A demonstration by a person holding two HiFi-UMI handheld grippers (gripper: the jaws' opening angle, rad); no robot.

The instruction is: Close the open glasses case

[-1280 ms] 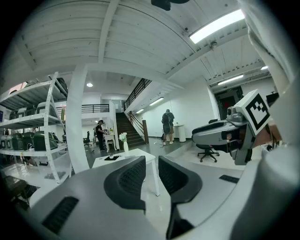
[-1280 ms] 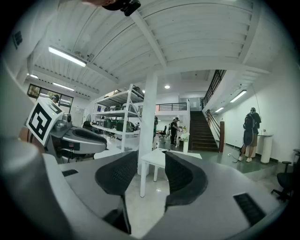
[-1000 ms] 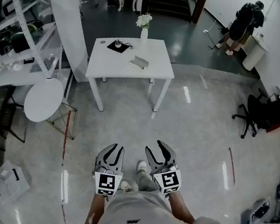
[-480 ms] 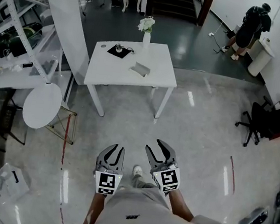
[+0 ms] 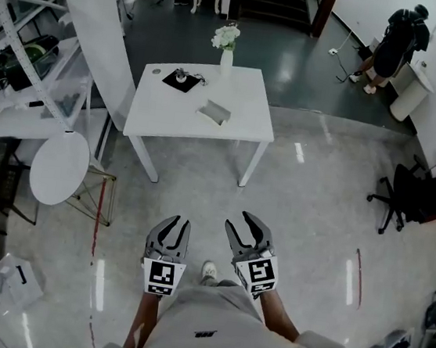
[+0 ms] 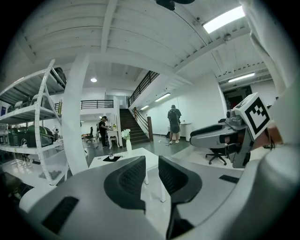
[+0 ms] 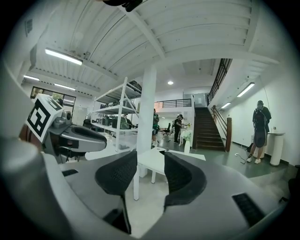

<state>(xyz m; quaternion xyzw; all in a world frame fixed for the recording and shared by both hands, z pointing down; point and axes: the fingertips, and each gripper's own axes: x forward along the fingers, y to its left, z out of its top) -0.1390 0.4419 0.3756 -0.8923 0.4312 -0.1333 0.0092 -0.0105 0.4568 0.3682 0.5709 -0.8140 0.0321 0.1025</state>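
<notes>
The open glasses case (image 5: 213,114) is a small grey shape lying on a white table (image 5: 239,128) well ahead of me. Both grippers hang in the air above the floor, far short of the table. My left gripper (image 5: 172,229) has its jaws a little apart with nothing between them. My right gripper (image 5: 246,226) stands open wider, also empty. In the left gripper view the left gripper (image 6: 152,171) points toward the table (image 6: 140,157). In the right gripper view the right gripper (image 7: 151,173) faces the table (image 7: 161,157) too.
On the table stand a white vase with flowers (image 5: 226,48) and a black mat (image 5: 181,80) with a small object on it. A round white side table (image 5: 59,167) and shelving (image 5: 20,50) are at the left. An office chair (image 5: 404,200) is at the right, and a person (image 5: 396,37) stands far back.
The view has crept forward, so the table looks slightly nearer and shifted left. Both grippers stay side by side, empty, with their jaws unchanged.
</notes>
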